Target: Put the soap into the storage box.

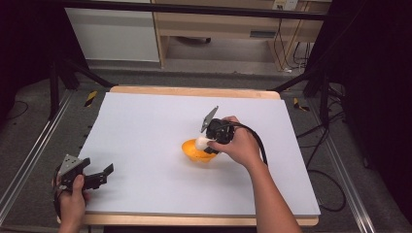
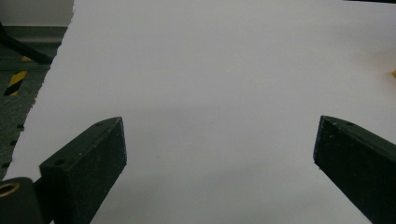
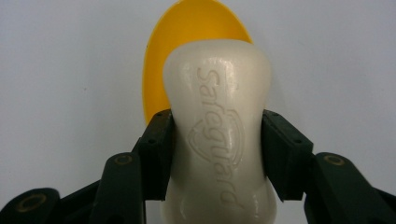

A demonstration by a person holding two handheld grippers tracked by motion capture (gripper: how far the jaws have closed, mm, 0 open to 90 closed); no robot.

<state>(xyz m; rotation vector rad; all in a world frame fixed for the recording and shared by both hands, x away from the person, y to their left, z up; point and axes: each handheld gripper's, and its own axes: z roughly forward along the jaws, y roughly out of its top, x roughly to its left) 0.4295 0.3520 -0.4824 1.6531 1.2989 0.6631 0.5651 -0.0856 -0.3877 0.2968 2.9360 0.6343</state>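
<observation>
A white bar of soap [image 3: 219,126] with an embossed word on its face is pinched at its waist by my right gripper [image 3: 217,151], whose jaws press both sides. It hangs over a yellow bowl [image 3: 159,79] on the white table sheet. From above, the soap [image 1: 201,142] shows at the bowl's [image 1: 194,151] near rim, under the right gripper [image 1: 208,141] at mid table. My left gripper [image 1: 104,174] rests at the sheet's front left corner, jaws wide apart and empty; in its own view the left gripper [image 2: 219,149] looks across bare white sheet.
The white sheet [image 1: 155,121] covers a wooden table [image 1: 194,91]. A thin sliver of yellow [image 2: 393,73] shows at the right edge of the left gripper view. Metal rails, black stand legs and cables lie on the floor around the table.
</observation>
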